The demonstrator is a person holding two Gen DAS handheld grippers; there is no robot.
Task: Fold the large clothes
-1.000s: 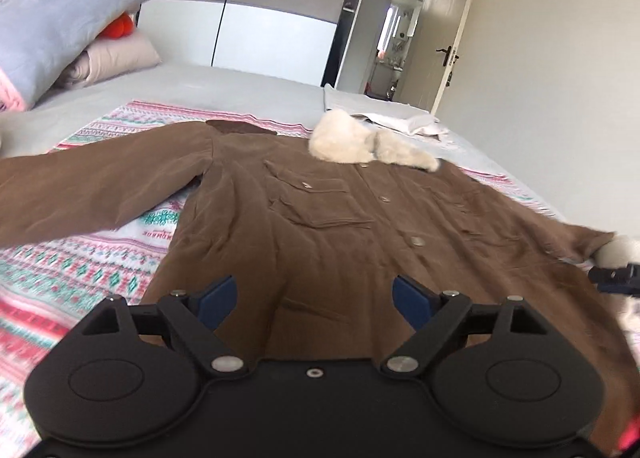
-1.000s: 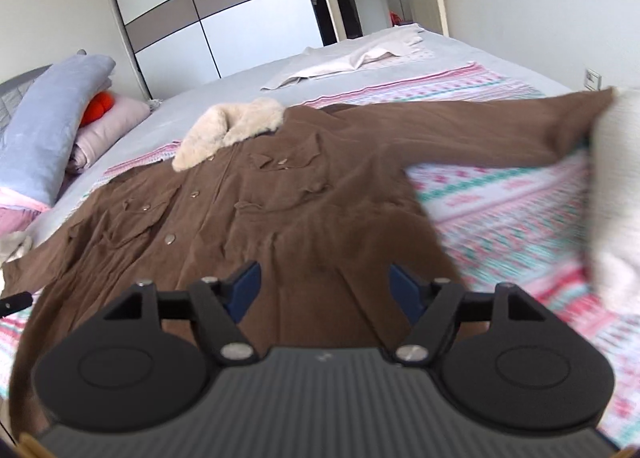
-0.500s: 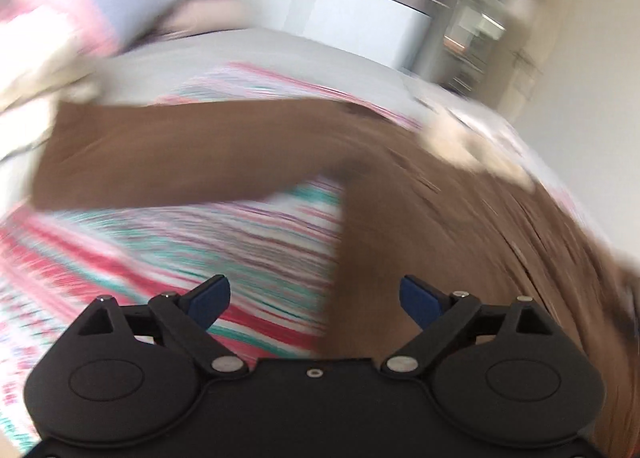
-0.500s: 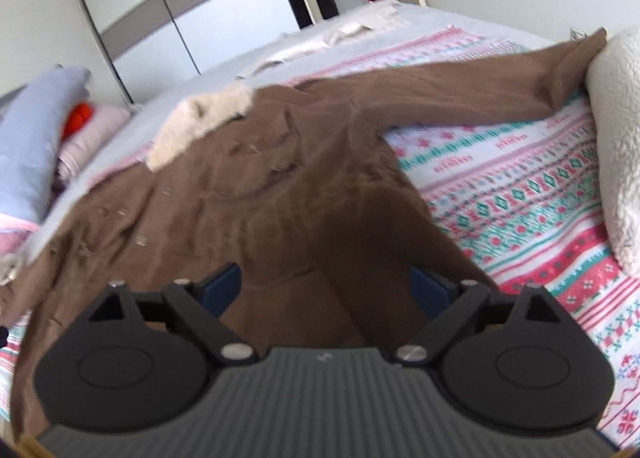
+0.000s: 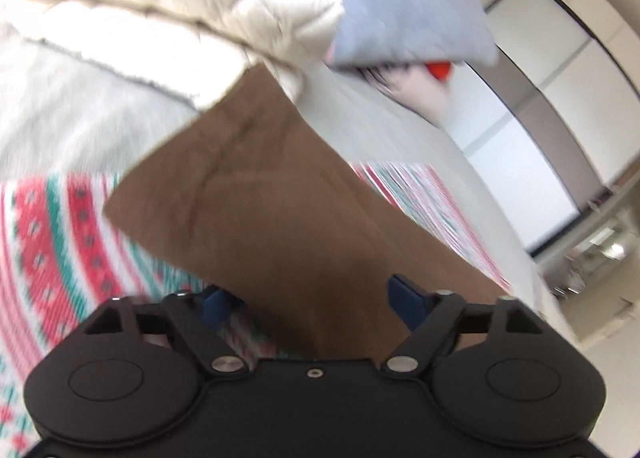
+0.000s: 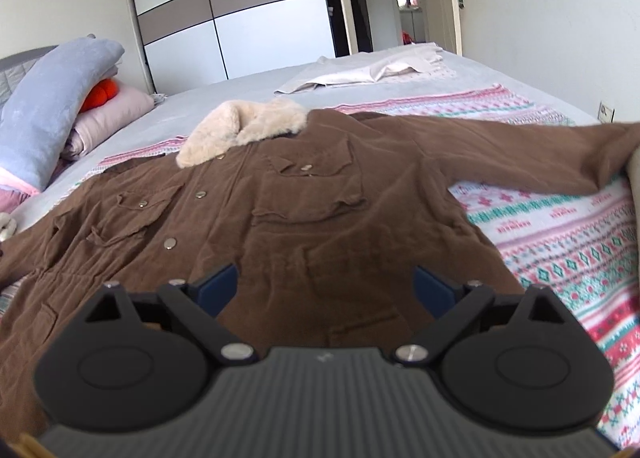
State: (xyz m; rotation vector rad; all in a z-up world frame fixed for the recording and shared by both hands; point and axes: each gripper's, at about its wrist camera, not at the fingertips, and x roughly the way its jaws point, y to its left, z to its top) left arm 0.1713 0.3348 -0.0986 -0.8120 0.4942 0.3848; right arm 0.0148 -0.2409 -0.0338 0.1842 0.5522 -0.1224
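We see a big bed (image 6: 248, 88) with a grey sheet. A long brown coat (image 6: 320, 226) with a fluffy cream collar lies flat across its middle. Our left tongs (image 5: 310, 304) and right tongs (image 6: 326, 284) are both spread wide, holding nothing.

No legible text or labels anywhere.

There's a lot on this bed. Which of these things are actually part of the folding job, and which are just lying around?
Part of the job:
brown coat, spread flat
its sleeve
left gripper and right gripper, both open

Just lying about:
blue pillow
orange toy
white cloth
patterned blanket, under the coat
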